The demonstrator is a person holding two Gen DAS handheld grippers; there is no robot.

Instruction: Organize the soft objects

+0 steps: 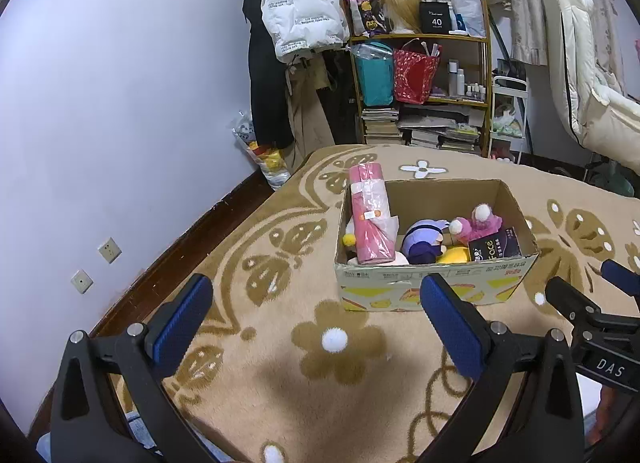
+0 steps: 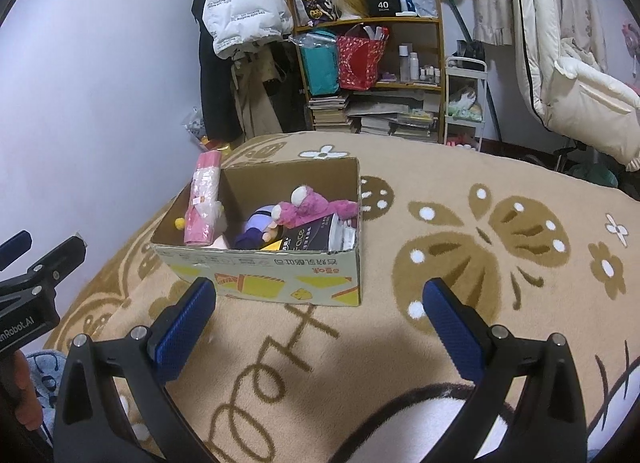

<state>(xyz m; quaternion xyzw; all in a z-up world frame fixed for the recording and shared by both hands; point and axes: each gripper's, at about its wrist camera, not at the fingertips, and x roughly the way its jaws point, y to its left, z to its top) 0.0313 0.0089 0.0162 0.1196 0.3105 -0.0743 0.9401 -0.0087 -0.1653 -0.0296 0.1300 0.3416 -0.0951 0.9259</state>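
A cardboard box (image 1: 436, 283) (image 2: 264, 275) stands on a beige patterned blanket. Inside lie a pink plush toy (image 1: 478, 223) (image 2: 310, 209), a purple-haired doll (image 1: 424, 241) (image 2: 256, 229), something yellow (image 1: 454, 254) and a black tissue pack (image 1: 496, 249) (image 2: 316, 237). A pink plastic-wrapped roll (image 1: 370, 215) (image 2: 204, 199) leans upright at the box's left end. My left gripper (image 1: 316, 317) hovers open in front of the box, holding nothing. My right gripper (image 2: 320, 321) is open and empty too, just before the box's near right corner. The right gripper's tips (image 1: 588, 291) show at the left wrist view's right edge.
The blanket (image 2: 500, 263) spreads wide to the right of the box. Behind it are a wooden shelf (image 1: 420, 75) with bags, bottles and stacked books, hanging coats (image 1: 296, 7), and a white padded chair (image 2: 572, 75). A wall with sockets (image 1: 108, 249) runs along the left.
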